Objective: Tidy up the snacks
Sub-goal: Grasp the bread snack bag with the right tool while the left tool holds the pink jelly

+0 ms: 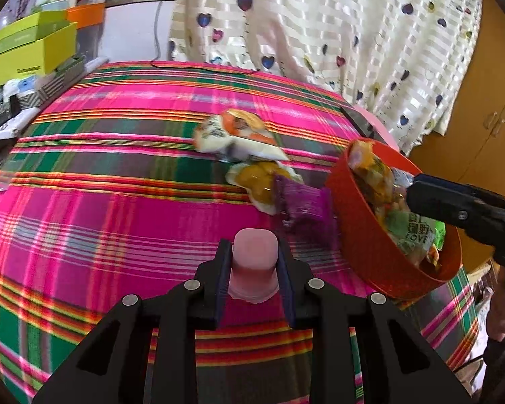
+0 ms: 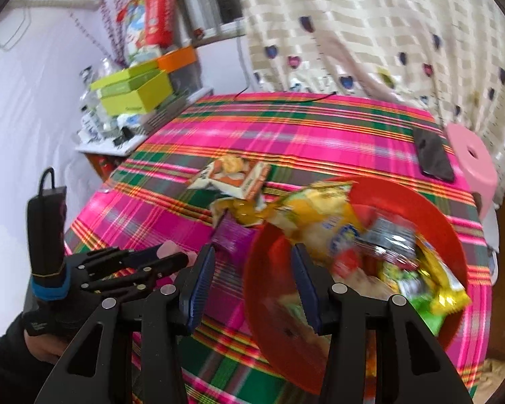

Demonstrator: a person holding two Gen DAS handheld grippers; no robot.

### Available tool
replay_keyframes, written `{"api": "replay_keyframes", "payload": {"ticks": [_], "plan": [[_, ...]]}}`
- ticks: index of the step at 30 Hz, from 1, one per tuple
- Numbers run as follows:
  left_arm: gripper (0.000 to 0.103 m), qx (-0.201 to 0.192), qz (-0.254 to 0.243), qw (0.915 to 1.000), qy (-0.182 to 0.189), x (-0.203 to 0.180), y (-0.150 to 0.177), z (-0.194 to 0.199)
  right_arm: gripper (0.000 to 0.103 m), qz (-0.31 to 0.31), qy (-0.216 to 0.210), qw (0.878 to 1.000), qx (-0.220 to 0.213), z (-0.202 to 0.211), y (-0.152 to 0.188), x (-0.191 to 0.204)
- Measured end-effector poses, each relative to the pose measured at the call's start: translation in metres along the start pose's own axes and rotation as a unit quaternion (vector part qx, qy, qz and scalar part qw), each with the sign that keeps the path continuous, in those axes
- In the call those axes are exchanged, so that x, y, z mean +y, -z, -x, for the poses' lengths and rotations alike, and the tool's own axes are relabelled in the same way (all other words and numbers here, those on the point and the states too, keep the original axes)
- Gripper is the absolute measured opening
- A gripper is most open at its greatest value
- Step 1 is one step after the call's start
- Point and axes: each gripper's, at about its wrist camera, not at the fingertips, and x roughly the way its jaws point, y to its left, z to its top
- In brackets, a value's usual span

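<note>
The left gripper (image 1: 252,269) is clamping a pink jelly cup (image 1: 254,259). The right gripper (image 2: 252,282) is pinching the tilted red bowl (image 2: 272,320) rim; beyond, loose snack packets (image 1: 239,134) are lying. Tilting further risks spilling.

A pink, green and orange plaid cloth (image 1: 118,175) covers the table, and a pale curtain (image 1: 320,27) with dark heart shapes hangs along the top right of the frame. In the upper left stands a lime-green box (image 2: 134,92) with an orange box (image 2: 178,59) behind it. At the right edge of the cloth lies a dark flat thing, perhaps a phone (image 2: 432,153), just beside a pink stool (image 2: 473,158).
</note>
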Motion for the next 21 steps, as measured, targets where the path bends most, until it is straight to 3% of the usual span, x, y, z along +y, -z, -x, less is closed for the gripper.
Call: {"api": "replay_keyframes", "payload": {"ticks": [5, 11, 14, 21], "plan": [[0.027, -0.01, 0.017, 0.9998, -0.006, 0.019, -0.002, 0.008, 0.046, 0.026, -0.007, 0.999, 0.018, -0.029, -0.02, 0.018], [0.027, -0.015, 0.03, 0.9994, -0.006, 0.036, -0.003, 0.013, 0.048, 0.079, 0.014, 0.995, 0.051, -0.065, -0.052, 0.034], [0.027, -0.021, 0.035, 0.9991, -0.005, 0.044, -0.005, 0.017, 0.058, 0.147, 0.031, 0.985, 0.08, -0.086, -0.066, 0.043], [0.027, -0.026, 0.056, 0.9981, -0.003, 0.062, -0.007, 0.02, 0.068, 0.265, 0.035, 0.953, 0.145, -0.127, -0.085, 0.051]]}}
